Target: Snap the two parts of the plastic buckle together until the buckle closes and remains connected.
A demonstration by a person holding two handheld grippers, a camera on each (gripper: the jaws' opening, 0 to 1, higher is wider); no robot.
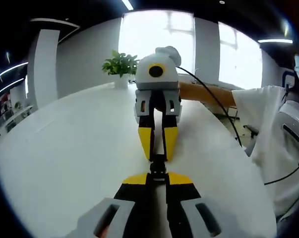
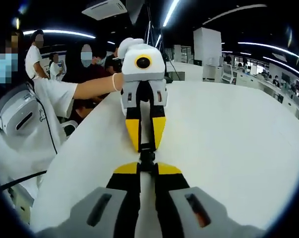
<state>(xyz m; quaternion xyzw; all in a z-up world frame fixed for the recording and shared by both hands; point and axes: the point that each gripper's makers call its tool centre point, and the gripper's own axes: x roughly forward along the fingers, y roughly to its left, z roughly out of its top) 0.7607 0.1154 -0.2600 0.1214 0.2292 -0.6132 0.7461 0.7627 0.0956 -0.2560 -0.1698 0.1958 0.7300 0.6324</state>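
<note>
A small black plastic buckle (image 1: 158, 166) hangs above the white table (image 1: 65, 148), caught between two yellow-tipped grippers that face each other tip to tip. My left gripper (image 1: 157, 177) rises from the bottom of the left gripper view, jaws closed on the near end of the buckle. My right gripper (image 1: 158, 154) comes from above and pinches the far end. In the right gripper view the buckle (image 2: 147, 156) sits between my right gripper (image 2: 148, 168) at the bottom and my left gripper (image 2: 146, 145) opposite. Whether the two halves are latched together I cannot tell.
A potted plant (image 1: 120, 64) stands at the table's far edge. A person's white sleeve (image 1: 268, 119) and a black cable (image 1: 216, 101) are on the right. Several people (image 2: 55, 64) sit at the table's left side (image 2: 238, 148) in the right gripper view.
</note>
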